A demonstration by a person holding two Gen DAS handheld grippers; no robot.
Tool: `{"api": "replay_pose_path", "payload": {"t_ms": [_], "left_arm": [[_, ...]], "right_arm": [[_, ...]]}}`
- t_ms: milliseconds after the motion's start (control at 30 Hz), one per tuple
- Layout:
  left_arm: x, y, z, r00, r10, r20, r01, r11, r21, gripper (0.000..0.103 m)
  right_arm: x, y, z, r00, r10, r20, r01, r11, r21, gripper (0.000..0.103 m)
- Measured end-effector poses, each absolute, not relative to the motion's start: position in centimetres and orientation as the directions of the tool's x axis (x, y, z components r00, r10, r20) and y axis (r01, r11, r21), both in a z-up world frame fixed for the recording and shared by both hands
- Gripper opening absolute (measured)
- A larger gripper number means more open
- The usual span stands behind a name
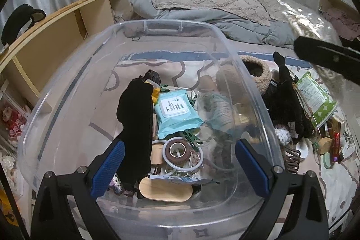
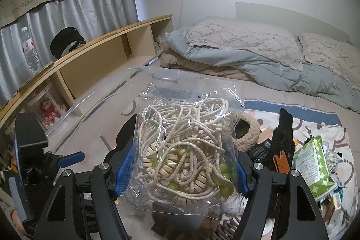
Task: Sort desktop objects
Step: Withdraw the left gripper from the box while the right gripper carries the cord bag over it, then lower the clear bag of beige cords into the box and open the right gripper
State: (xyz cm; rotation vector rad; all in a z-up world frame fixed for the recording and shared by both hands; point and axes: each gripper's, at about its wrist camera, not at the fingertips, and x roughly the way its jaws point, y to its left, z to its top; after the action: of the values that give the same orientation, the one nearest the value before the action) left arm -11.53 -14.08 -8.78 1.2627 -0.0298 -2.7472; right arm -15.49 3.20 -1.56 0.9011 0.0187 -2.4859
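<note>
A clear plastic storage bin (image 1: 67,91) sits on the bed and holds a blue wipes pack (image 1: 174,113), a brown tape roll (image 1: 176,151), a wooden oval piece (image 1: 165,191) and other small items. My left gripper (image 1: 180,170) is wide open above the bin; a black sock (image 1: 135,127) hangs by its left finger pad (image 1: 108,170), and I cannot tell whether they touch. My right gripper (image 2: 182,172) is shut on a clear bag of white rope and beads (image 2: 189,145), held above the bed. That bag also shows in the left wrist view (image 1: 315,21).
A pile of loose items lies right of the bin: a fuzzy beige slipper (image 1: 258,73), black fabric (image 1: 288,100), a green wipes pack (image 1: 315,98). A wooden shelf (image 2: 90,55) runs along the left. Pillows and a grey duvet (image 2: 247,60) lie at the far end.
</note>
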Motion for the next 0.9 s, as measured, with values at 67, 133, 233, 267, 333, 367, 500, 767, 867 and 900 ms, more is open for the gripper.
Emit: {"api": "replay_pose_path", "payload": {"t_ms": [67, 133, 233, 267, 333, 367, 500, 767, 867, 900], "left_arm": [[-11.2, -14.1, -8.2, -0.659, -0.118, -0.742, 0.1, -0.993, 0.069, 0.099], [-10.8, -14.1, -7.5, -0.675, -0.119, -0.728, 0.104, -0.992, 0.067, 0.099], [-10.2, -14.4, -6.6, -0.696, -0.124, -0.707, 0.115, -0.991, 0.061, 0.099], [-9.9, -14.5, -6.2, -0.706, -0.13, -0.696, 0.122, -0.991, 0.061, 0.099], [-9.4, -14.8, -5.3, -0.726, -0.145, -0.673, 0.142, -0.988, 0.061, 0.099], [-9.1, -15.0, -5.0, -0.734, -0.154, -0.662, 0.151, -0.987, 0.062, 0.099], [-7.6, -15.9, -3.2, -0.77, -0.208, -0.603, 0.209, -0.976, 0.07, 0.099], [-4.1, -18.0, -0.3, -0.811, -0.282, -0.512, 0.298, -0.953, 0.053, 0.099], [-3.2, -18.6, 0.1, -0.815, -0.28, -0.507, 0.31, -0.95, 0.027, 0.099], [-3.1, -18.6, 0.2, -0.815, -0.282, -0.506, 0.313, -0.949, 0.025, 0.099]], "right_arm": [[-15.5, 3.1, -1.6, -0.66, -0.444, -0.606, 0.453, -0.879, 0.15, 0.073], [-15.5, 3.0, -1.6, -0.659, -0.446, -0.606, 0.454, -0.878, 0.152, 0.073], [-15.5, 2.5, -1.6, -0.655, -0.45, -0.607, 0.458, -0.875, 0.155, 0.073], [-15.4, 2.4, -1.6, -0.654, -0.451, -0.607, 0.459, -0.875, 0.155, 0.073], [-15.4, 2.1, -1.5, -0.653, -0.455, -0.606, 0.464, -0.872, 0.155, 0.073], [-15.3, 2.0, -1.5, -0.651, -0.457, -0.606, 0.466, -0.871, 0.156, 0.073], [-15.3, 1.3, -1.7, -0.64, -0.468, -0.609, 0.48, -0.863, 0.158, 0.073], [-14.8, -1.2, -2.2, -0.598, -0.5, -0.627, 0.534, -0.831, 0.154, 0.073], [-14.5, -2.5, -2.4, -0.58, -0.509, -0.635, 0.556, -0.818, 0.147, 0.073], [-14.4, -3.0, -2.5, -0.573, -0.512, -0.64, 0.566, -0.812, 0.144, 0.073]]}}
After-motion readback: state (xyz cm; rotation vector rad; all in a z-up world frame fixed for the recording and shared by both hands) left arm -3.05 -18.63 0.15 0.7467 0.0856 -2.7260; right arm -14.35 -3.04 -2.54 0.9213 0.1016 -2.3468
